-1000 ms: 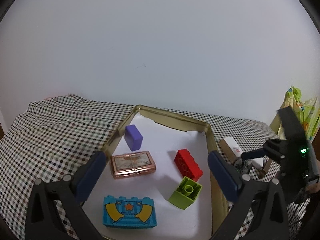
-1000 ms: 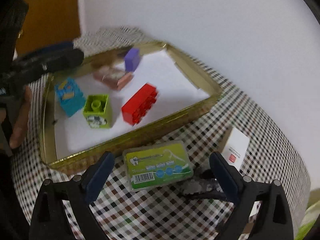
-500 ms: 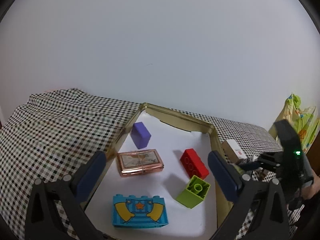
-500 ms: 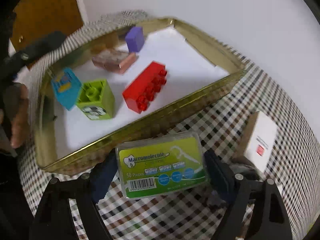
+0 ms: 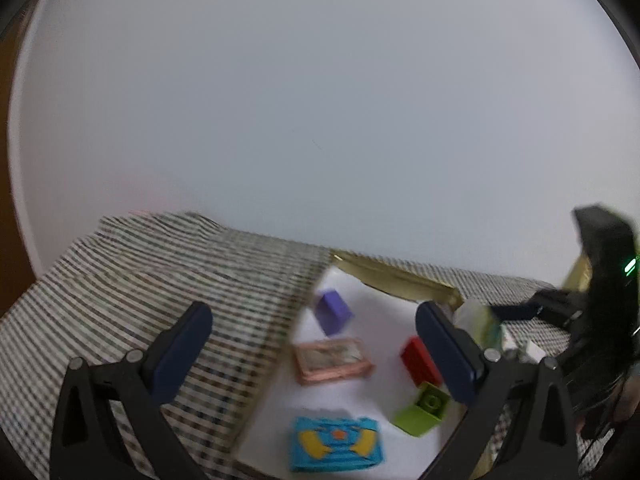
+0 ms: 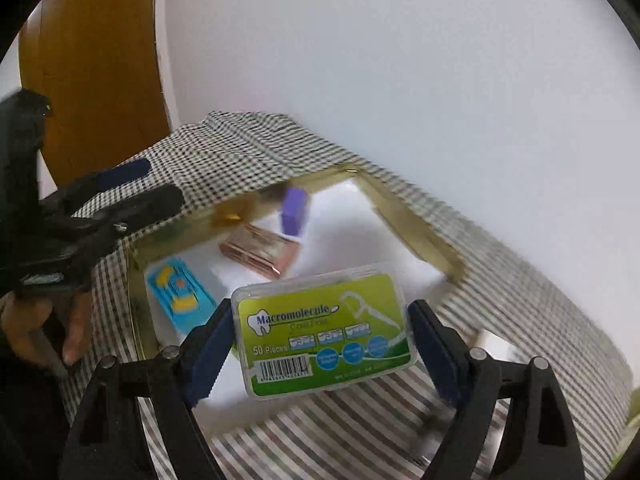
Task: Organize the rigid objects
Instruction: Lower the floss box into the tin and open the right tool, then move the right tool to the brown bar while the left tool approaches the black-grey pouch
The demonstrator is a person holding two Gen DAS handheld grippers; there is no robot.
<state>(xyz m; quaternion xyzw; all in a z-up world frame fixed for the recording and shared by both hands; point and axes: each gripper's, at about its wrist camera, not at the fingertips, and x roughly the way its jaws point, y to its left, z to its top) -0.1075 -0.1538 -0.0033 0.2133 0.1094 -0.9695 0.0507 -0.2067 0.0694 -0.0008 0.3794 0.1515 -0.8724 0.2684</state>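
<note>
Clamping the floss box (image 6: 324, 330) between its pads, the right gripper (image 6: 320, 340) holds it over the tray's (image 6: 416, 224) near edge. Left gripper (image 5: 316, 356) hangs with jaws apart, nothing between them, above the checked cloth (image 5: 160, 280).

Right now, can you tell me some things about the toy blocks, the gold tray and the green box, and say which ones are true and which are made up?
1. The right gripper holds the green dental floss pick box between its blue pads. True.
2. The purple block lies on the checkered cloth outside the tray. False: it sits inside the gold metal tray.
3. The left gripper grips the red block. False: its jaws are open with nothing between them.
4. The blue block with yellow shapes is inside the tray. True.
5. The rose-gold flat case rests on top of the green block. False: it lies on the tray's white floor, apart from the lime-green block.
</note>
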